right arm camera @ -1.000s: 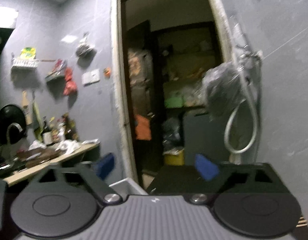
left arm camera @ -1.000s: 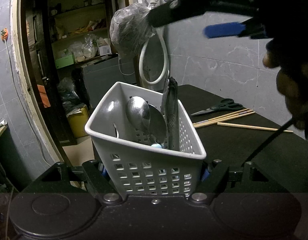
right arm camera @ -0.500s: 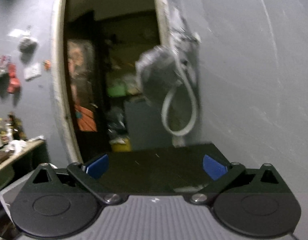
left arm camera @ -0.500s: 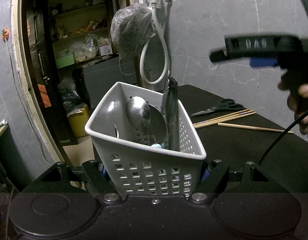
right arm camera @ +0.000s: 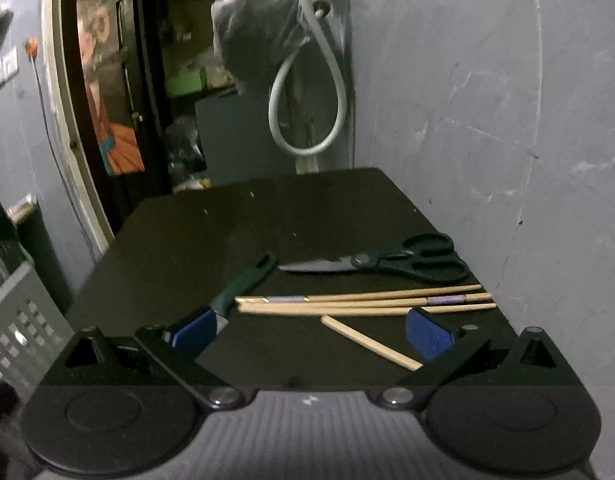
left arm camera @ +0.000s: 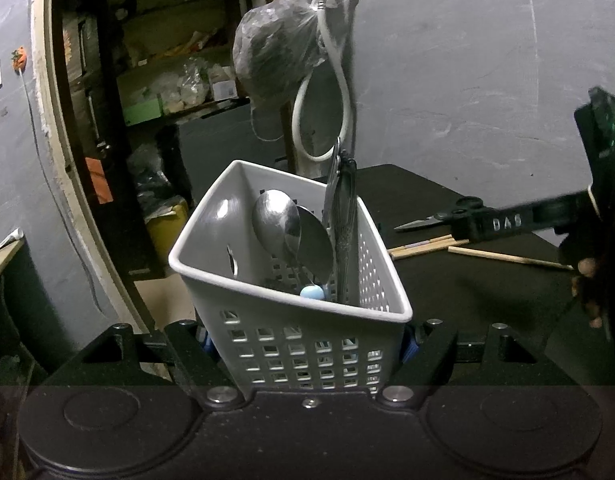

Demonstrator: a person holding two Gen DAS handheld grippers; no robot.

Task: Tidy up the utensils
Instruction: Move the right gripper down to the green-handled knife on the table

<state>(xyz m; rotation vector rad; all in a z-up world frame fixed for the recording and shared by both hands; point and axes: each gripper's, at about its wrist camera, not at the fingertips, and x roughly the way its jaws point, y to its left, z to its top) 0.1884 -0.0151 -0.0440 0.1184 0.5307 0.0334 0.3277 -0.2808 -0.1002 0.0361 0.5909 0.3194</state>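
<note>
On the dark table (right arm camera: 307, 216) the job looks partly done, and the split is easy to read. Over in the left wrist view, the grey basket (left arm camera: 291, 320) stands upright with the left gripper (left arm camera: 307, 344) clamped across its lower wall, jaws pressed on either side of it, so that hand is steadying the holder. Inside it, two spoons (left arm camera: 283, 228) lean bowl-up against the far wall, a pair of darker patterned handles (left arm camera: 343, 216) stand upright beside them, and a small pale blue knob (left arm camera: 311, 292) peeks up near the front rim; I cannot tell what it belongs to. Now to what's left: by the wall lie black-handled scissors (right arm camera: 387, 262), then three chopsticks (right arm camera: 363, 300) side by side, a fourth loose stick (right arm camera: 371, 342) angled nearer the camera, and a green-handled knife (right arm camera: 243, 280) partly hidden behind the left fingertip. The right gripper (right arm camera: 311, 332) hangs just above that cluster, jaws spread wide and holding nothing, with the chopsticks between the blue pads. My read: a handful still to collect, and the loose stick or the chopstick bundle looks like the next pick.
</note>
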